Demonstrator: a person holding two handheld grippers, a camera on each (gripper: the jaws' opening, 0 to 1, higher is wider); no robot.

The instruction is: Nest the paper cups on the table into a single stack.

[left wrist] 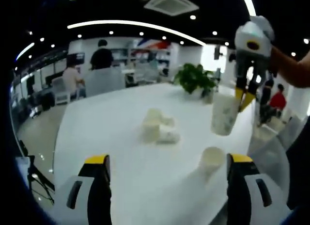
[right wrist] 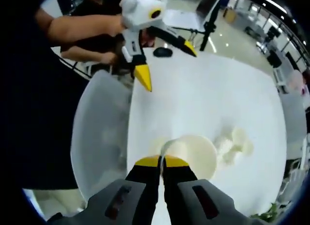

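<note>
Right claw [right wrist: 162, 162] clamped on paper cup [left wrist: 224, 113] rim, above upright cup [left wrist: 211, 159]; left claw [left wrist: 167, 162] apart. We judge cups light, crushable: grip rims gently.

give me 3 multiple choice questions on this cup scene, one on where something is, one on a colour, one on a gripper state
1. Where is the potted plant?
A. at the table's far edge
B. on the floor
C. inside a cup

2. What colour are the jaw tips of the left gripper?
A. red
B. yellow
C. green

3. What is the right gripper doing?
A. open over bare table
B. shut on the rim of a paper cup
C. shut on the plant

Answers: 1 A, it stands near the far rim of the white table. 2 B, both tips are yellow. 3 B, its jaws pinch the cup's rim, cup lifted off the table.
</note>
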